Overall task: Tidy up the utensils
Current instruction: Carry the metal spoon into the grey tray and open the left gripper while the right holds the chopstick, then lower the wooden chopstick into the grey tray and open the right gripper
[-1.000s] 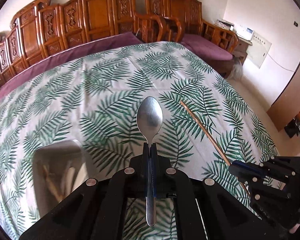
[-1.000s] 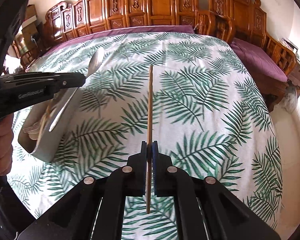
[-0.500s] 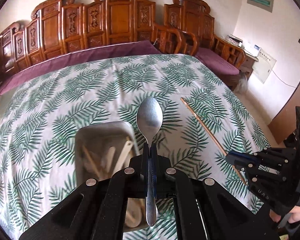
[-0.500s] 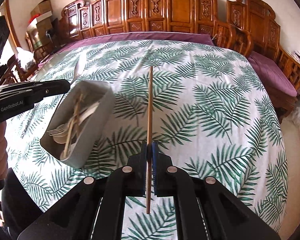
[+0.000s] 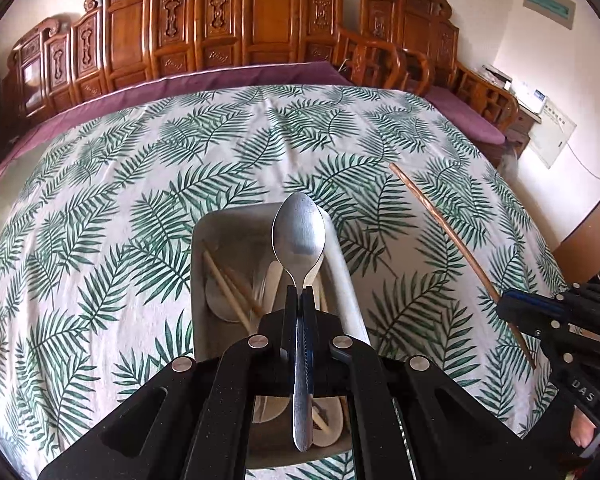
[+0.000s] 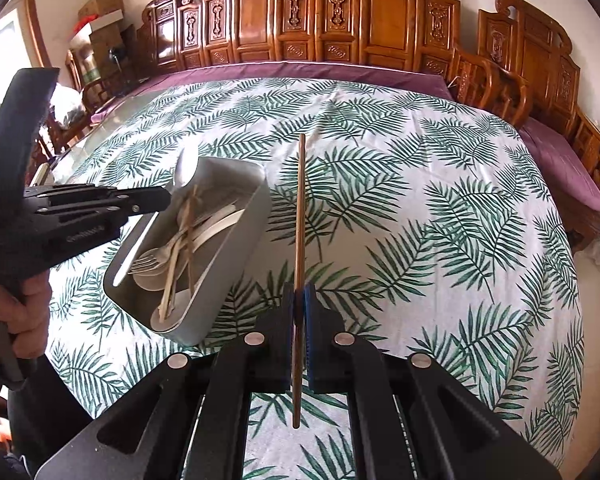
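Note:
My left gripper (image 5: 299, 292) is shut on a metal spoon (image 5: 299, 232), held by the neck with the bowl pointing forward, right above a grey metal utensil box (image 5: 350, 280). The box (image 6: 236, 240) holds chopsticks, a fork and pale spoons. My right gripper (image 6: 299, 292) is shut on a brown wooden chopstick (image 6: 300, 208), held above the cloth just right of the box. The chopstick (image 5: 452, 236) and right gripper (image 5: 512, 304) also show in the left wrist view, and the left gripper (image 6: 164, 200) shows in the right wrist view.
The table carries a white cloth with green fern print (image 6: 440, 220). Carved wooden chairs (image 6: 340, 20) with purple cushions ring its far side and right side. Boxes (image 6: 100, 12) are stacked at the far left.
My left gripper has swung over with the spoon, so the box now lies directly below it. The right gripper with the chopstick has come closer to the box.

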Available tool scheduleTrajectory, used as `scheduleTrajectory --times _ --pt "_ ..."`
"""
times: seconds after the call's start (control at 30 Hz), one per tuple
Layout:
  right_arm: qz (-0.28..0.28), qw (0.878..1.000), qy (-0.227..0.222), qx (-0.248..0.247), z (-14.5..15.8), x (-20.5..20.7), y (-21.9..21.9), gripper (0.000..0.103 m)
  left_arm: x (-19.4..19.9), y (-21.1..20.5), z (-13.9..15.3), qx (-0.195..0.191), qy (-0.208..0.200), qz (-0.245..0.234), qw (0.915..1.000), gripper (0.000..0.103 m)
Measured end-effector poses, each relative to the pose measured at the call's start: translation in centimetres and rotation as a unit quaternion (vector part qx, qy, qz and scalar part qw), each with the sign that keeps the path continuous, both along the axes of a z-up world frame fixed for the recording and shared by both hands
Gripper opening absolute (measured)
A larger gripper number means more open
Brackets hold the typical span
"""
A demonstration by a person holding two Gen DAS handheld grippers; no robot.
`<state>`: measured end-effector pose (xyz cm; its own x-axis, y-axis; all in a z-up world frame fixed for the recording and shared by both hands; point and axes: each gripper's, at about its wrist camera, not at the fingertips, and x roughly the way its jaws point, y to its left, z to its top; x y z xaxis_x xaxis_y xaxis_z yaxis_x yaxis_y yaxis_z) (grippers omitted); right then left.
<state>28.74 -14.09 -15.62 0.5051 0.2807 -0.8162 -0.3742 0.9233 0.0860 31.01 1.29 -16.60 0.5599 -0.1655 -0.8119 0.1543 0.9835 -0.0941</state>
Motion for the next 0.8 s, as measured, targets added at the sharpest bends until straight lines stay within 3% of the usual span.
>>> scheduleTrajectory --times 0.53,0.67,0.77,0.8 --pt "0.036 0.999 0.017 0.016 -0.7 0.4 5.3 0.006 -2.2 5.2 0.5 0.002 -0.013 0.035 0.9993 0.003" --pt "0.047 0.998 0.027 0.024 -1.2 0.7 7.3 0.006 -3.3 6.9 0.9 0.003 -0.019 0.047 0.9987 0.018" --pt "0.048 0.998 0.036 0.025 -1.8 0.9 8.6 0.006 -4.0 7.9 1.1 0.007 -0.024 0.052 0.9984 0.022" --pt "0.047 0.998 0.039 0.025 -2.0 1.0 9.0 0.006 -4.2 8.2 1.3 0.009 -0.026 0.052 0.9983 0.029"
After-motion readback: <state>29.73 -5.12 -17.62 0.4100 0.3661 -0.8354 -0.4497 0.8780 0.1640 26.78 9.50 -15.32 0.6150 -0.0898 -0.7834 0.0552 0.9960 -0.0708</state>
